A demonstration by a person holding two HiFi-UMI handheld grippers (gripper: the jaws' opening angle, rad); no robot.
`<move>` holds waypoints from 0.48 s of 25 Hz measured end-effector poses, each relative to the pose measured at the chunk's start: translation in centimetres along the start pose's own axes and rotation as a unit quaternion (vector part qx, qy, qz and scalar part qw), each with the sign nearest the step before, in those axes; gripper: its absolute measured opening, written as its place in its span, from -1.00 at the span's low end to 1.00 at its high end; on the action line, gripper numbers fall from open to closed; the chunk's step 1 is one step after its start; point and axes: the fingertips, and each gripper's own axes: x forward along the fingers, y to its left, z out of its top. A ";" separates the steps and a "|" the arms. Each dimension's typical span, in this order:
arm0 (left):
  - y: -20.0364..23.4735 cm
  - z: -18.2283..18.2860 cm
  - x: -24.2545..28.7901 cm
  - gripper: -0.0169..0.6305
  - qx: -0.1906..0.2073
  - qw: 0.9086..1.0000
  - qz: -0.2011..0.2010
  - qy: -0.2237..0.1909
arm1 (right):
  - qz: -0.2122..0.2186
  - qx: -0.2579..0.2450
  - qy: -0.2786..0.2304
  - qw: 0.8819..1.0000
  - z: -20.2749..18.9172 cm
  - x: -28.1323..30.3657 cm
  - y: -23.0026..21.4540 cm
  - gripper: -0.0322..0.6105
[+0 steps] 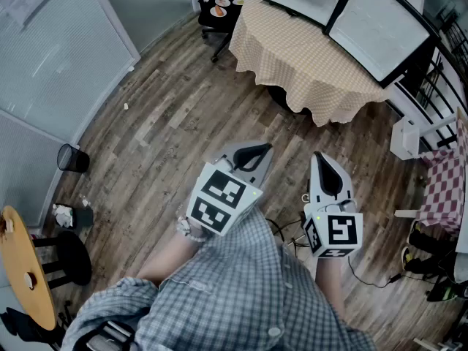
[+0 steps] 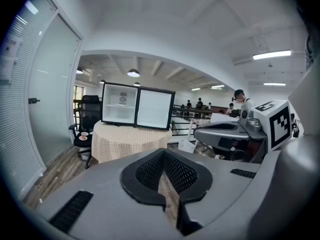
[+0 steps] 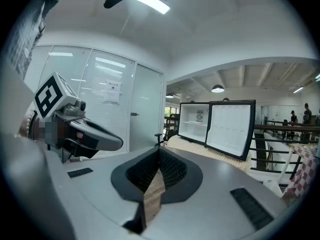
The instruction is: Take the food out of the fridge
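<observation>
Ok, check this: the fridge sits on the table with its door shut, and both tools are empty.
Not quite. The fridge has its door open, as the right gripper view shows. The rest holds: it sits on the table, and the left tool and right tool are shut and empty.

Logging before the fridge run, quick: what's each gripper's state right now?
Left gripper: closed, holding nothing.
Right gripper: closed, holding nothing.
</observation>
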 end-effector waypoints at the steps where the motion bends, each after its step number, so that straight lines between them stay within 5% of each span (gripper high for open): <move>1: 0.2 0.0 0.0 -0.93 0.000 1.000 0.000 0.000 | -0.001 -0.002 -0.001 1.000 0.1 0.1 -0.1 -0.87; 12: 2.6 -0.1 -0.5 -0.93 0.001 1.000 -0.002 -0.003 | -0.018 0.002 0.000 1.000 0.4 1.7 0.8 -0.87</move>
